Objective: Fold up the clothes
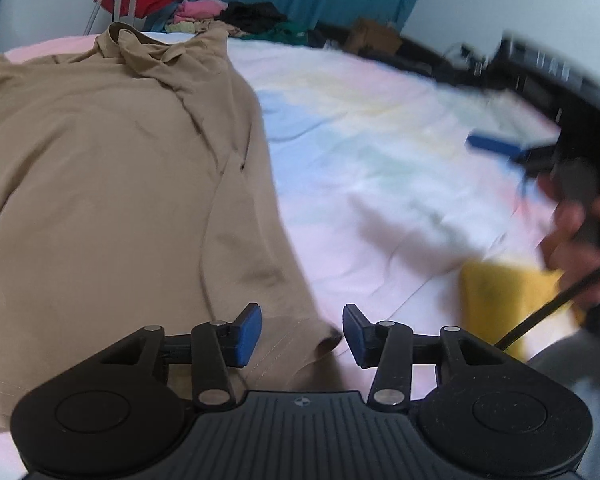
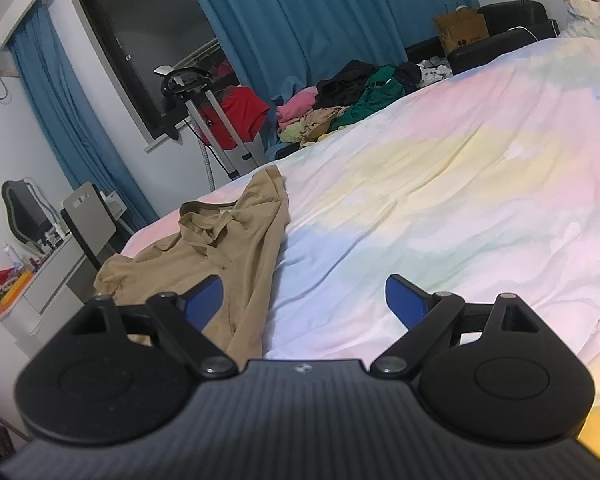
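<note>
A tan collared shirt (image 1: 100, 184) lies spread on the pastel bedspread (image 1: 380, 152), collar at the far end, its right side folded inward. My left gripper (image 1: 302, 336) is open just above the shirt's near right hem corner, holding nothing. The right gripper (image 1: 496, 146) shows blurred at the right edge of the left wrist view, held by a hand (image 1: 572, 240). In the right wrist view the right gripper (image 2: 304, 302) is open and empty, raised over the bedspread (image 2: 440, 200), with the shirt (image 2: 220, 240) to its left.
A heap of unfolded clothes (image 2: 340, 100) sits at the bed's far edge, before blue curtains (image 2: 300, 20). A red garment hangs on a stand (image 2: 240, 116). A desk with a chair (image 2: 88, 216) stands left of the bed. Something yellow (image 1: 500, 300) lies at the near right.
</note>
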